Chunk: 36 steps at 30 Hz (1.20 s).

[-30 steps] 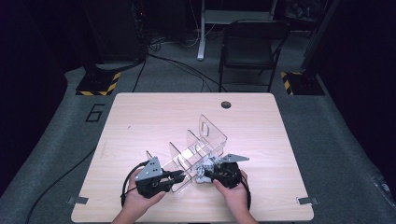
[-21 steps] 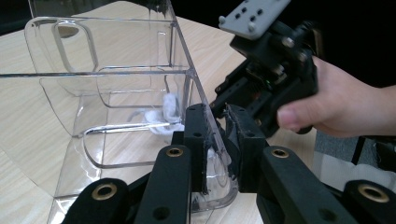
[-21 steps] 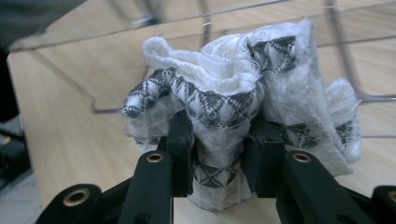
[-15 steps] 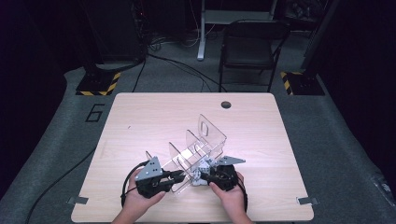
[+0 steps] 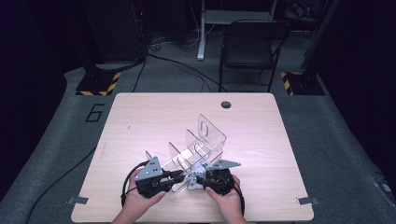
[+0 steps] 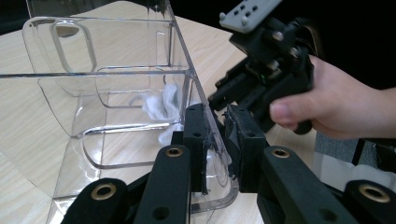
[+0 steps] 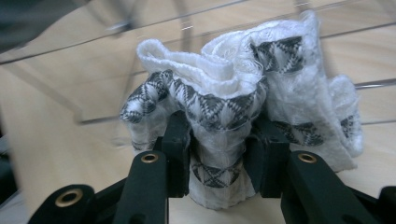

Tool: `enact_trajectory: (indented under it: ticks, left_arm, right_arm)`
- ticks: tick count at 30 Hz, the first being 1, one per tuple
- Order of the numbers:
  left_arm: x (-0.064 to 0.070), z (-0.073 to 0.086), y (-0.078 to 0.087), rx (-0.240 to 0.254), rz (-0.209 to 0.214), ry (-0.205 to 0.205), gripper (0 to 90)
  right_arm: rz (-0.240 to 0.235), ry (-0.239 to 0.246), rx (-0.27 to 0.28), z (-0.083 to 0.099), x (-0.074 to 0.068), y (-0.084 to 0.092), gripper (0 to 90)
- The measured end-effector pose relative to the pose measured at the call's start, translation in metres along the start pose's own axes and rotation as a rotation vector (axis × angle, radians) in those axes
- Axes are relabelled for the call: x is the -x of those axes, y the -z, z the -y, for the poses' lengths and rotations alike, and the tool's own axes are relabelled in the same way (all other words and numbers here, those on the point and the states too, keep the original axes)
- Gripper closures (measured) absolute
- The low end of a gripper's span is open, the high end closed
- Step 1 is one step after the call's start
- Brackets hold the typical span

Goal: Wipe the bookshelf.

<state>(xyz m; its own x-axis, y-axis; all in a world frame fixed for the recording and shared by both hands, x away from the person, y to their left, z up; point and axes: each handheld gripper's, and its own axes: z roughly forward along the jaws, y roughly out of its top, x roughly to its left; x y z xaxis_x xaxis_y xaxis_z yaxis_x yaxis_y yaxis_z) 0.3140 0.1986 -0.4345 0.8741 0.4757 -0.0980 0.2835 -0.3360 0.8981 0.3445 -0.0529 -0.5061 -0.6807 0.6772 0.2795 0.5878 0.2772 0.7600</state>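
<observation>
So I've got a gripper in each hand, both down near the front edge of the table (image 5: 140, 116), about the middle of it. The clear acrylic organizer (image 5: 198, 149) sits on the table running diagonally, with its near end close to the front edge and its tall end with the handle cutout pointing toward the back right corner.

My left gripper (image 6: 215, 140) is clamped on the organizer's near end wall: one pad on the inside face, the other on the outside, with the clear sheet pinched between them. From above, that gripper (image 5: 180, 176) comes in from the left side of the organizer, pointing right.

My right gripper (image 7: 219, 154) is clenched on a bunched-up white cloth (image 7: 243, 107) with a grey-black triangle pattern. The fabric is squeezed between both pads and puffs out above and to the right of them. In the high view the cloth (image 5: 195, 179) is just a small pale blob between the two grippers, right at the organizer's near end. I think the bundle is at the first compartment by the end wall, since through the wall it shows behind the clear sheet (image 6: 163, 105), but I can't tell for sure whether it's fully inside or sitting on the table.
</observation>
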Motion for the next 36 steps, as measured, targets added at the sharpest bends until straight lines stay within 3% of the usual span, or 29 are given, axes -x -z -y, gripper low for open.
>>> enact_trajectory:
  ticks: [3,6,8,10,13,15,18,20,24,26,27,31,33,36]
  left_arm:
    - [0.0,0.0,0.0,0.0,0.0,0.0,78.7]
    - [0.0,0.0,0.0,-0.001,-0.003,-0.008,78.7]
    - [0.0,0.0,0.0,0.0,-0.004,-0.007,78.8]
    - [0.0,0.0,0.0,-0.001,-0.004,-0.007,78.7]
    - [0.0,0.0,0.0,0.0,0.0,0.0,78.6]
    - [0.0,0.0,0.0,0.003,-0.001,0.002,78.6]
    - [0.0,0.0,0.0,0.0,-0.001,0.001,78.6]
    - [0.0,0.0,0.0,0.001,-0.001,0.002,78.6]
    - [0.0,0.0,0.0,0.0,-0.005,-0.006,78.7]
    - [0.0,0.0,0.0,0.001,-0.004,0.003,78.7]
    - [0.0,0.0,0.0,-0.001,-0.007,-0.002,78.6]
    - [0.0,0.0,-0.001,-0.003,-0.008,-0.006,78.5]
    - [0.0,0.0,-0.001,0.001,-0.01,-0.002,78.5]
    - [0.0,0.001,0.0,0.004,-0.006,-0.002,78.5]
  right_arm:
    - [-0.066,0.06,-0.025,0.004,-0.019,-0.006,63.8]
    - [-0.069,0.112,-0.049,0.002,-0.023,-0.007,65.9]
    - [-0.078,0.057,-0.031,0.0,-0.012,-0.005,66.0]
    - [-0.023,0.013,-0.011,-0.002,-0.002,-0.001,65.2]
    - [-0.007,-0.03,0.014,-0.001,0.001,0.0,63.3]
    - [-0.012,-0.009,0.008,0.0,-0.008,-0.002,63.3]
    - [-0.07,0.058,-0.017,0.002,-0.02,-0.006,63.7]
    - [-0.065,0.093,-0.025,0.0,-0.021,-0.006,65.2]
    - [-0.017,0.02,0.007,-0.003,-0.006,-0.001,65.1]
    - [-0.02,-0.009,0.023,-0.002,-0.004,-0.002,63.8]
    - [-0.018,-0.007,0.021,-0.001,-0.008,-0.002,63.6]
    - [-0.105,0.049,-0.017,0.003,-0.026,-0.008,63.9]
    - [-0.096,0.08,-0.03,0.002,-0.028,-0.008,65.2]
    - [-0.062,0.045,-0.012,-0.001,-0.015,-0.004,64.5]
